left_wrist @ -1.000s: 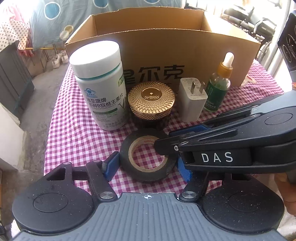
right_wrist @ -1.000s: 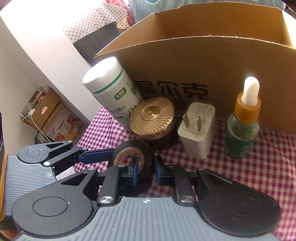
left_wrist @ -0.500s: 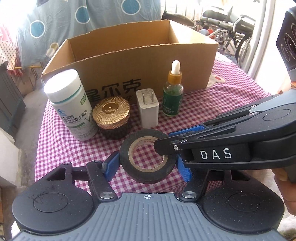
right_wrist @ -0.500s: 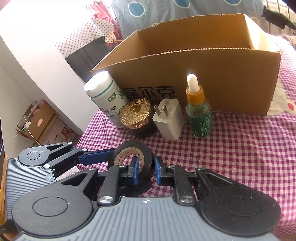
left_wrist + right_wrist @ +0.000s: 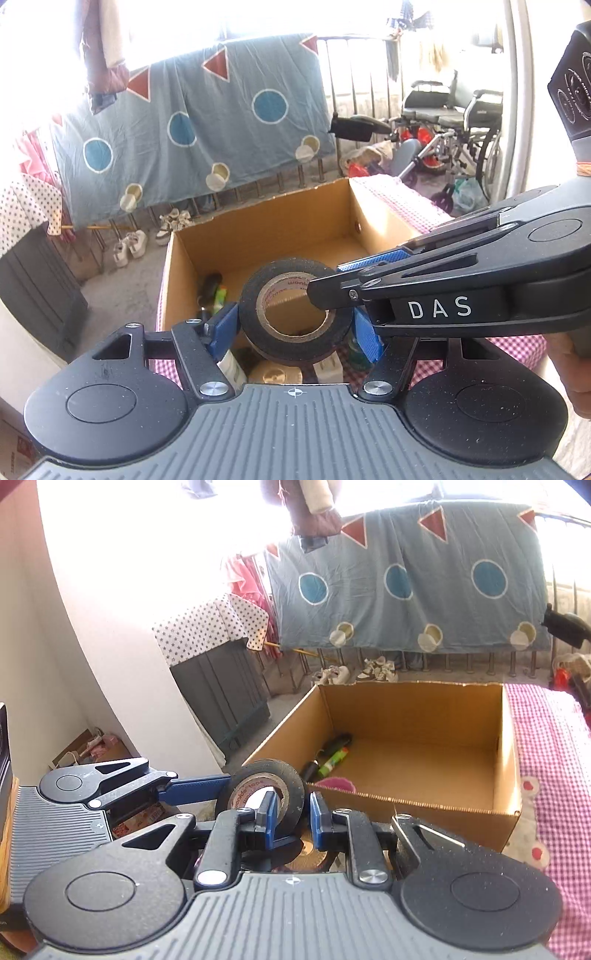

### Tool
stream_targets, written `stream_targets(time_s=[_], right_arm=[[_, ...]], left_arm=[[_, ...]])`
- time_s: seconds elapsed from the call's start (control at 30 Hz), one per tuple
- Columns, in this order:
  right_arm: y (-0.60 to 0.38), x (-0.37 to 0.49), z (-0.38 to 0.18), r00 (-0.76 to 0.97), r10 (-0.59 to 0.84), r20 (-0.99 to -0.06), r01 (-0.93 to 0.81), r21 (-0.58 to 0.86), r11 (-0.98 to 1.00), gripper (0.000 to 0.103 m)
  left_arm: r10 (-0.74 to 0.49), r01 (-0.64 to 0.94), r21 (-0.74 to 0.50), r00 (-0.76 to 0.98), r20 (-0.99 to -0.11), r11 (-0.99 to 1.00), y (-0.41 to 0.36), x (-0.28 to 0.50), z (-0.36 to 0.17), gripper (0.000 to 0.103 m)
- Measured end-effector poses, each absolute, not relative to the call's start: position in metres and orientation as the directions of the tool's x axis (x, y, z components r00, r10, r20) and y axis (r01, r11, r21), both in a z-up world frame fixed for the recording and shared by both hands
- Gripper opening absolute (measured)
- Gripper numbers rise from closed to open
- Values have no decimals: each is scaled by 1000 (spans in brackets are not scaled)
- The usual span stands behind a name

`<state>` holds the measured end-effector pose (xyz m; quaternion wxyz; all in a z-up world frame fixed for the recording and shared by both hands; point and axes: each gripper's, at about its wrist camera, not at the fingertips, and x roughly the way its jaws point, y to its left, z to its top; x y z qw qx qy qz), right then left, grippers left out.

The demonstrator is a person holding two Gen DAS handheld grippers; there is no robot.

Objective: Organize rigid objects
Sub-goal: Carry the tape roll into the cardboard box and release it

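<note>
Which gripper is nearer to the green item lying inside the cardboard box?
Left, judged loosely. The left gripper holds the tape roll across its outside, on the side nearer the green item in the cardboard box. The right gripper pinches the roll's opposite wall.

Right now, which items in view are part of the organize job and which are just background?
In play:
- black tape roll, gripped by both the left gripper and the right gripper
- cardboard box, open
- items already in the box
- gold lid below the tape

Background:
- blue sheet
- shoes
- wheelchair
- grey cabinet
</note>
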<state>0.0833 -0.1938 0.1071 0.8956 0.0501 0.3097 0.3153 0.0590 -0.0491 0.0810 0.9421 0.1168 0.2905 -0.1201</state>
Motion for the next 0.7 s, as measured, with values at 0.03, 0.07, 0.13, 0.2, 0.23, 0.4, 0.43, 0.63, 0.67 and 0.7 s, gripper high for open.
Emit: stream_targets(time_s=[0.03,0.07,0.13,0.2,0.23,0.4,0.43,0.63,0.67,0.7], right_arm=[[-191,94,114,607,598,-524,-541,279,794,21],[-189,104,119,601,599,-529,-545,277,791,21],[-184,131,124,579,601,-552,-545,286,788,21],[-178,159,125,543,601,-586,-537,307,785,22],[-175,177,123,520,598,-610,-529,320,786,21],[-163,262,94,383,587,-713,-460,404,790,21],[-161,277,85,355,587,-728,-441,423,792,21],[-147,349,22,205,578,-790,-335,499,799,21],[-146,355,15,192,579,-792,-325,505,799,21],[-144,360,9,184,579,-794,-319,509,799,21]], left_arm=[[-161,296,147,801,-577,944,-49,67,85,66],[-165,298,138,793,-586,944,-50,80,88,66],[-176,302,102,763,-622,948,-47,105,94,66],[-185,309,71,722,-667,949,-44,133,95,66],[-190,311,56,701,-688,949,-43,147,94,66],[-225,290,-78,517,-826,954,-28,227,65,66],[-227,280,-97,480,-847,955,-26,241,55,66],[-202,228,-131,322,-925,965,-19,295,8,66],[-195,220,-130,310,-930,967,-17,298,3,66],[-188,215,-126,301,-935,969,-15,301,-1,66]])
